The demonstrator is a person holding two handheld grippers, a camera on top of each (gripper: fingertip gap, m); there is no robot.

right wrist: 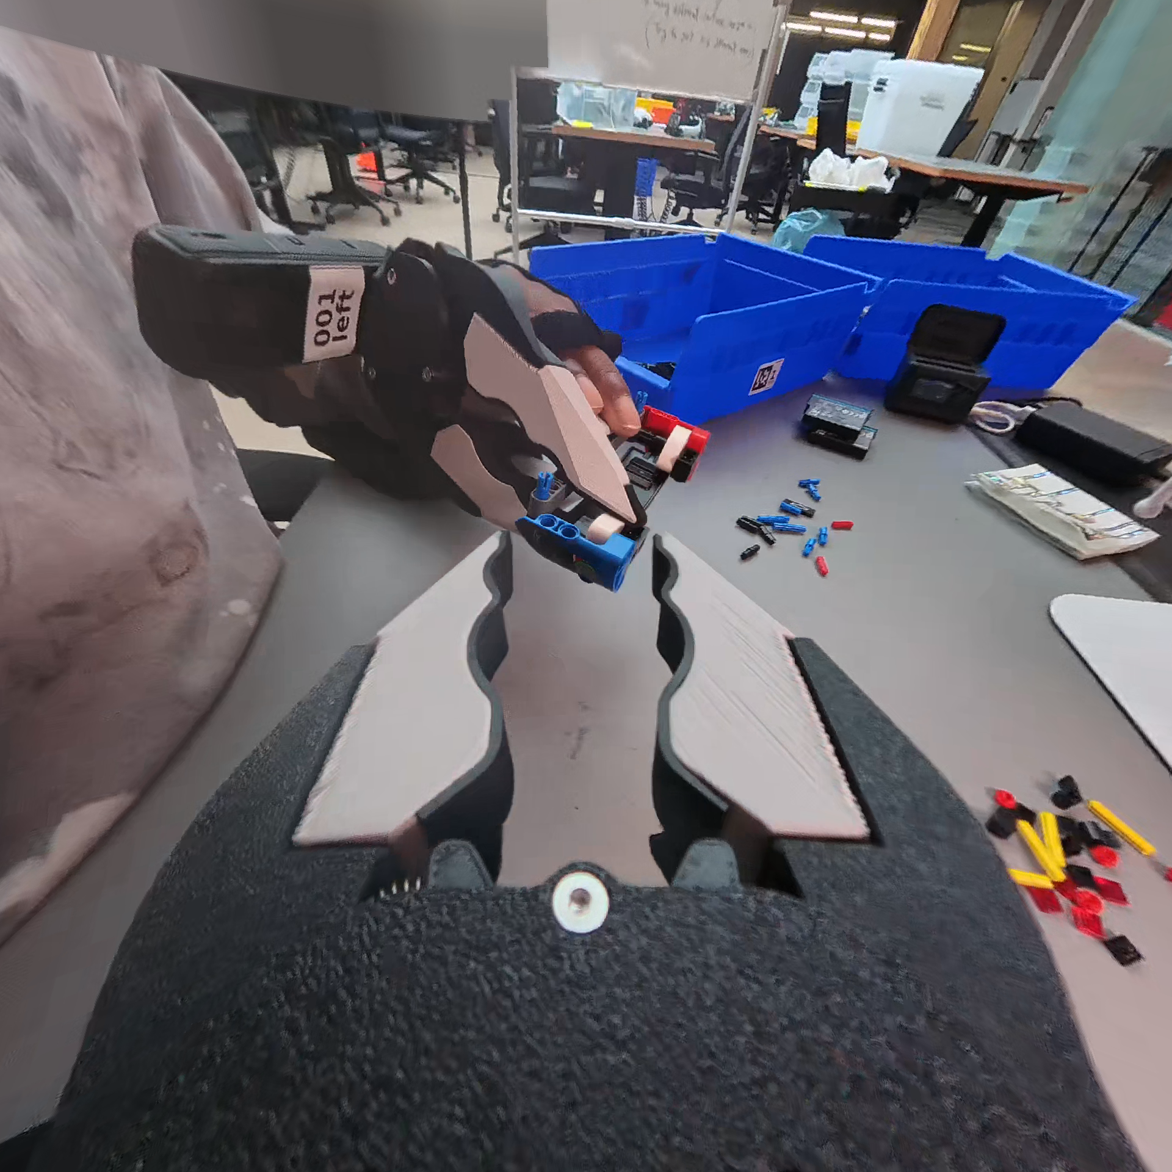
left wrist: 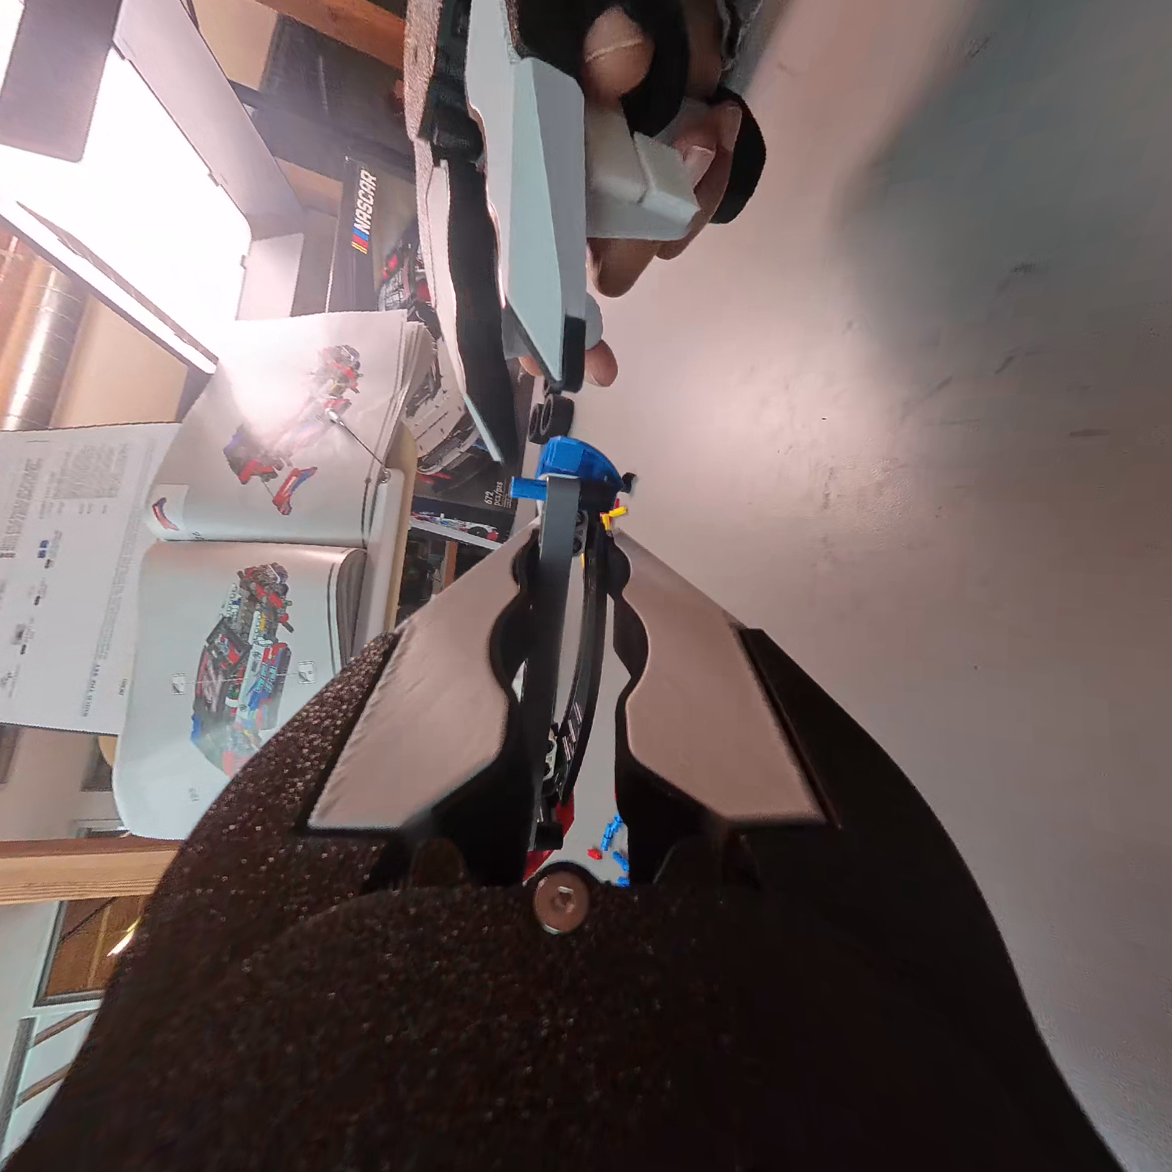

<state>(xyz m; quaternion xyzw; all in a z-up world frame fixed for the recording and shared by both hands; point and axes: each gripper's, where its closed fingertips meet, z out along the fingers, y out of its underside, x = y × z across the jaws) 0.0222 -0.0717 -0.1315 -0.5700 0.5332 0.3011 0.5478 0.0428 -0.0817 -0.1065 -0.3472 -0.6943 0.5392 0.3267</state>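
Note:
My left gripper [left wrist: 574,533] is shut on a flat black brick-built frame [left wrist: 555,634] with a blue end [left wrist: 571,460], held on edge above the grey table [left wrist: 888,571]. In the right wrist view the left gripper [right wrist: 583,507] holds the same frame, which has a blue end [right wrist: 590,548] toward me and a red end [right wrist: 675,437]; a bare fingertip rests on it. My right gripper [right wrist: 580,539] is open and empty, its tips just short of the blue end. It also shows in the left wrist view [left wrist: 536,412], with two small black round pieces [left wrist: 552,418] by its tips.
Loose blue, black and red pins [right wrist: 786,520] and a pile of red, yellow and black parts [right wrist: 1072,856] lie on the table. Blue bins [right wrist: 729,317], a black case [right wrist: 945,361] and a plastic bag [right wrist: 1059,507] stand behind. An open instruction booklet [left wrist: 273,444] leans nearby. Only a small space, under 4 cm, lies between the two pairs of fingers.

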